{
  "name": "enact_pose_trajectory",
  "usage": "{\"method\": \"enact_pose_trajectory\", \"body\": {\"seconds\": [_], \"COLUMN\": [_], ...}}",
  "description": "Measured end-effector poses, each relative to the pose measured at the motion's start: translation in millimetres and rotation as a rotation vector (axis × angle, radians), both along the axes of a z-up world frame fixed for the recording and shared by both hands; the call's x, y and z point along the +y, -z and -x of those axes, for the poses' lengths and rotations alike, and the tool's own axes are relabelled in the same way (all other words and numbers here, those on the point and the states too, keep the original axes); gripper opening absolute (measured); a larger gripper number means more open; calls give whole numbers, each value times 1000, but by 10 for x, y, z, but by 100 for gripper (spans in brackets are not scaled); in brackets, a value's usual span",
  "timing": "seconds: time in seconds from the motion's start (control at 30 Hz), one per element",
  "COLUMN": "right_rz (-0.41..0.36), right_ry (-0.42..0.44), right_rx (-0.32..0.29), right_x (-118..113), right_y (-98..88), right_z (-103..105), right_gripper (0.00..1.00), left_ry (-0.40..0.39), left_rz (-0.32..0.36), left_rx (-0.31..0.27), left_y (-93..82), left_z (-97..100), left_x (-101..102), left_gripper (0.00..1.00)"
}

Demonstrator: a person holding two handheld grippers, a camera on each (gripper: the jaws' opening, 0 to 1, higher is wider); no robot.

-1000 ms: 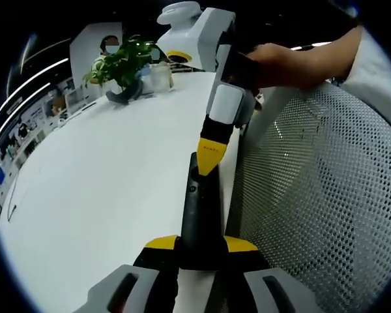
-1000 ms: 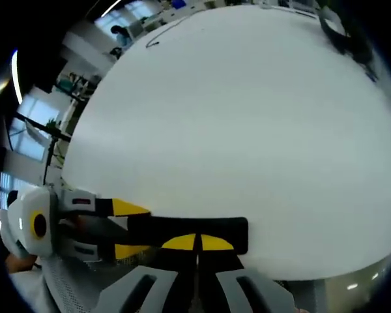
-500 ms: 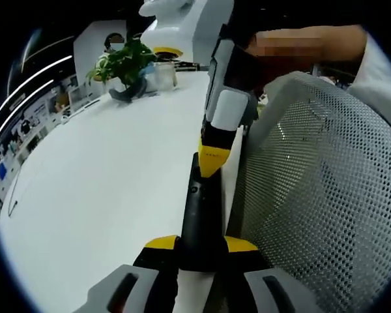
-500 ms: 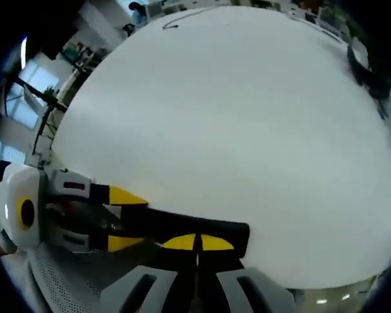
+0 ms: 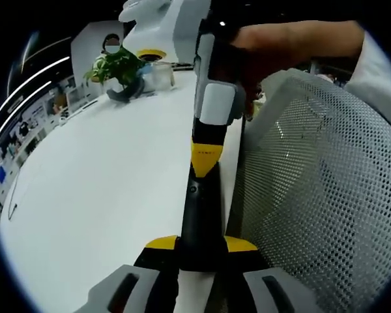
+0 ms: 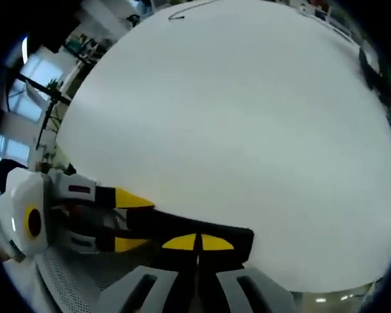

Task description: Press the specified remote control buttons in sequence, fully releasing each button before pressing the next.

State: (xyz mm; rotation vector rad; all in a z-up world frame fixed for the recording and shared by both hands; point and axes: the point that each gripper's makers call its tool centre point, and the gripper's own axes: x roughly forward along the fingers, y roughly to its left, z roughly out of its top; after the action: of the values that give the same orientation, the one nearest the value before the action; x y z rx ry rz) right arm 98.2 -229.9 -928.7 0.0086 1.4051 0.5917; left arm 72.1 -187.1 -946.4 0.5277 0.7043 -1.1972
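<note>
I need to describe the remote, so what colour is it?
Black. The remote shows best in the left gripper view, held between that gripper's yellow-tipped fingers.

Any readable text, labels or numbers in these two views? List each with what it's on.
None readable.
Right tongs: a small dark mark on the yellow tip, too small to read.
Remote control: no legible button labels.
Left tongs: a small red mark on the grey body, too blurred to read.

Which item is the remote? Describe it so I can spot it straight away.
Start at the large white table and follow its near edge beside the grey mesh chair back. There the long, slim black remote control is clamped at one end in the left gripper, while the right gripper has its shut yellow tips on the remote's far end.
</note>
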Motion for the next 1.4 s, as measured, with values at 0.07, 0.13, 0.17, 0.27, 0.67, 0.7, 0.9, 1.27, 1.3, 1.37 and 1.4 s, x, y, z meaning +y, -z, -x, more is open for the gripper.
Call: {"method": "enact_pose_trajectory", "body": {"seconds": [0.07, 0.13, 0.17, 0.27, 0.67, 0.7, 0.9, 1.27, 1.3, 1.37, 1.4], "right_rz": [-25, -32, -23, -13, 29, 30, 43, 85, 88, 86, 81], "right_ry": [17, 14, 11, 3, -34, -35, -17, -17, -21, -32, -32], "right_rx": [-3, 14, 22, 47, 127, 130, 145, 128, 127, 110, 96], "right_x": [48, 79, 83, 93, 108, 106, 102, 110, 110, 107, 104], "right_y": [-61, -74, -59, -9, 118, 119, 143, 164, 163, 161, 156], "right_z": [-51, -89, -95, -95, -12, -12, -19, -38, -37, -36, -33], "right_gripper": [0, 0, 0, 0, 0, 0, 0, 0, 0, 0, 0], "left_ry": [1, 4, 5, 8, 7, 7, 8, 8, 7, 7, 10], "left_rz": [0, 0, 0, -1, -6, -6, -5, -1, 0, 1, 0], "left_rx": [0, 0, -1, -2, -1, -1, -1, 3, 3, 4, 2], "left_y": [0, 1, 1, 1, 4, 4, 3, 4, 4, 4, 3], "left_z": [1, 2, 2, 2, -2, -2, -6, -10, -10, -12, -13], "left_x": [-1, -2, -3, -5, -6, -7, -9, -6, -6, -6, -7], "left_gripper": [24, 24, 24, 24, 24, 24, 24, 24, 24, 24, 24]}}
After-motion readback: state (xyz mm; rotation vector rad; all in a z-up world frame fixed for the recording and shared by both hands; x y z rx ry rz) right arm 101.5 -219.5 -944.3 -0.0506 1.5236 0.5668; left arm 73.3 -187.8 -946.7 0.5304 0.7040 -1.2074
